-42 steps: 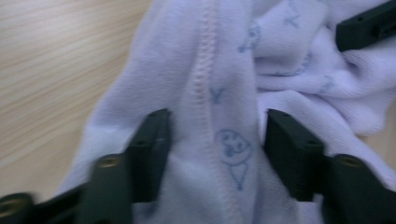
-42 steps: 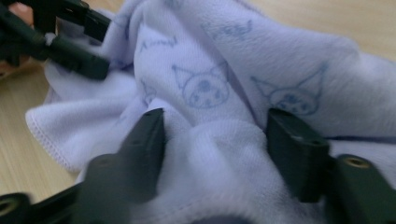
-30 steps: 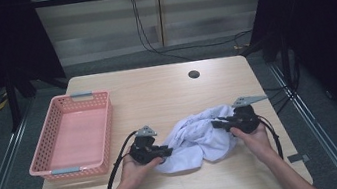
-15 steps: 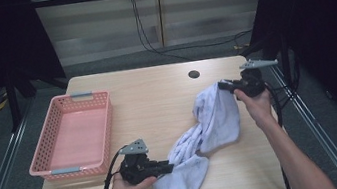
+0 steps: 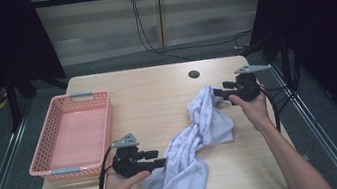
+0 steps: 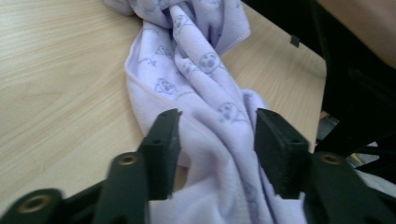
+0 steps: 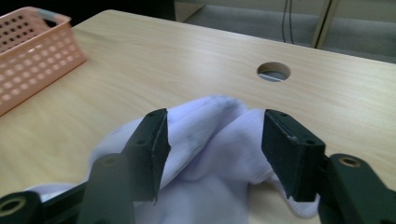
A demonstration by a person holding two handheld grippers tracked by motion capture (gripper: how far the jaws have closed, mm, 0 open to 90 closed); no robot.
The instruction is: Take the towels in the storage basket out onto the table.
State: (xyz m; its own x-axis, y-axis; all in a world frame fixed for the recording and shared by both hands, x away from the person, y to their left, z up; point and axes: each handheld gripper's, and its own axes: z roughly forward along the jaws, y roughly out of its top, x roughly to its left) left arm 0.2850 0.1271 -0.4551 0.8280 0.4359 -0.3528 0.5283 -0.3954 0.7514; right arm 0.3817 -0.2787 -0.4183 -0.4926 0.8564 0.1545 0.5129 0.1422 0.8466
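Towel (image 5: 198,135): twisted, stretched from tabletop (image 5: 156,96) front edge toward right edge, likely for spreading | left hand-held gripper (image 5: 159,164): jaws spread around near end | right hand-held gripper (image 5: 218,93): spread around far end | basket (image 5: 45,166): left edge.

The pale lilac printed cloth (image 6: 205,93) runs off the left gripper view's top and bottom edges. In the right gripper view its folds blur — the pink perforated plastic basket (image 7: 32,51) is cropped at the left edge.
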